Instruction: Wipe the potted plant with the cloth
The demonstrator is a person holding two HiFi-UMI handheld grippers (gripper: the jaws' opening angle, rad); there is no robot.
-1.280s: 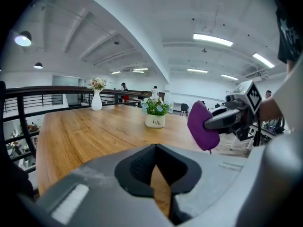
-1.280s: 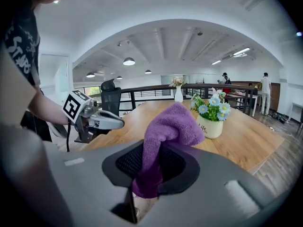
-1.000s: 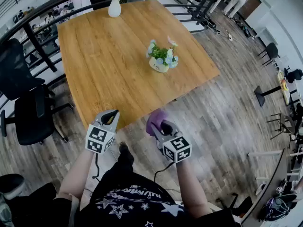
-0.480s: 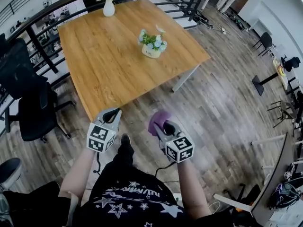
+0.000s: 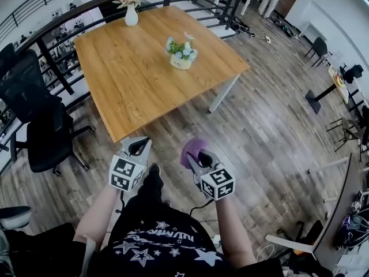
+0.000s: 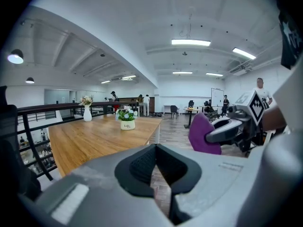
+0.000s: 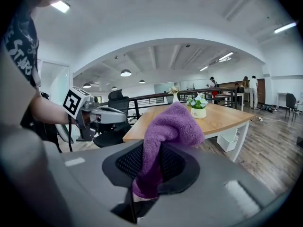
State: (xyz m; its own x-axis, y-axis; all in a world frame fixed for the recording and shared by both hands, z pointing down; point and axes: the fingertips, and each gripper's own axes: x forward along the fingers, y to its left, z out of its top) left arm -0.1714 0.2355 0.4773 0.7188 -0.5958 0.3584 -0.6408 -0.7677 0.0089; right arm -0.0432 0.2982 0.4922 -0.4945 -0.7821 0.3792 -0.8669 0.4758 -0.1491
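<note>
Approach stage: cloth (image 7: 166, 126) clamped in the jaws of the right gripper (image 5: 195, 157), purple folds bunched over their tips; the left gripper (image 6: 158, 167) has its jaws pressed together on nothing. Potted plant (image 5: 181, 53) stands well ahead of both sets of jaws, out on the wooden table (image 5: 132, 79), nothing touching it, so wiping looks not yet begun. Next move, I'd judge, calls for carrying the cloth forward past the table edge to the leaves, gently enough not to tip the small pot.
</note>
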